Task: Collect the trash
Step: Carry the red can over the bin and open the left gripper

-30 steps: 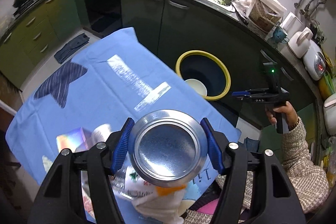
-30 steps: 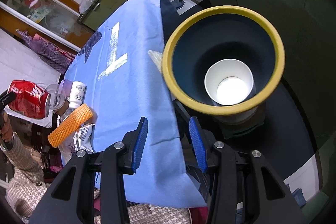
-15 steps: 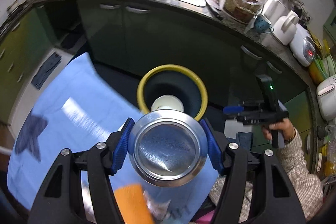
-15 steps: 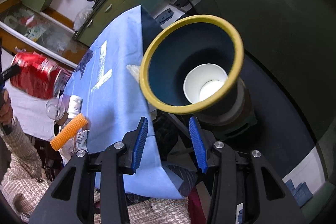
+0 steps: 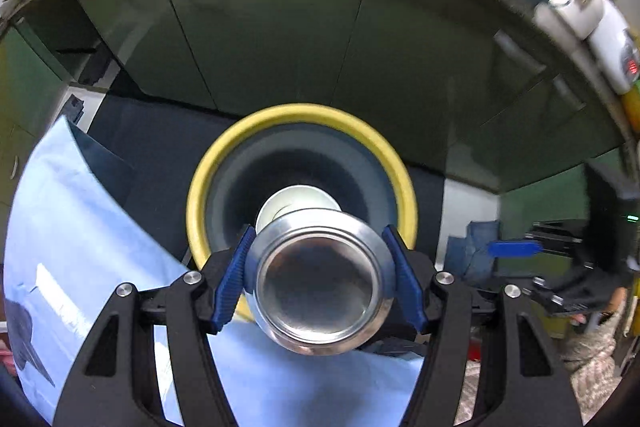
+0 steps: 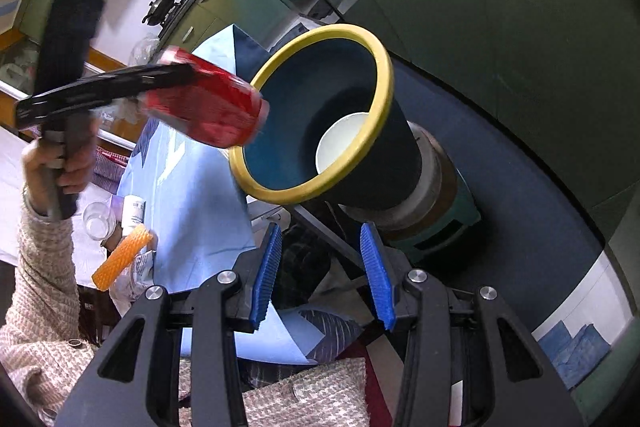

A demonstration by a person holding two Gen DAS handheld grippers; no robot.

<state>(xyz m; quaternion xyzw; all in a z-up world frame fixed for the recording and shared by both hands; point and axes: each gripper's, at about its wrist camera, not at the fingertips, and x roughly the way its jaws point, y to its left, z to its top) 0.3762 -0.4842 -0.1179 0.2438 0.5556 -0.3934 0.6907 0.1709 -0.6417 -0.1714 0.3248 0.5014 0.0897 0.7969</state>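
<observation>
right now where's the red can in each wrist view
Left wrist: the red can sits low in the centre, silver base toward the lens, clamped in the left gripper.
Right wrist: it shows at middle left, blurred, beside the bin's rim.
Shared landmark: the yellow-rimmed bin with the white paper cup inside.

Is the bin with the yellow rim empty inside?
No, a white paper cup already lies at the bottom of the bin, seen through its open top in the right wrist view.
</observation>
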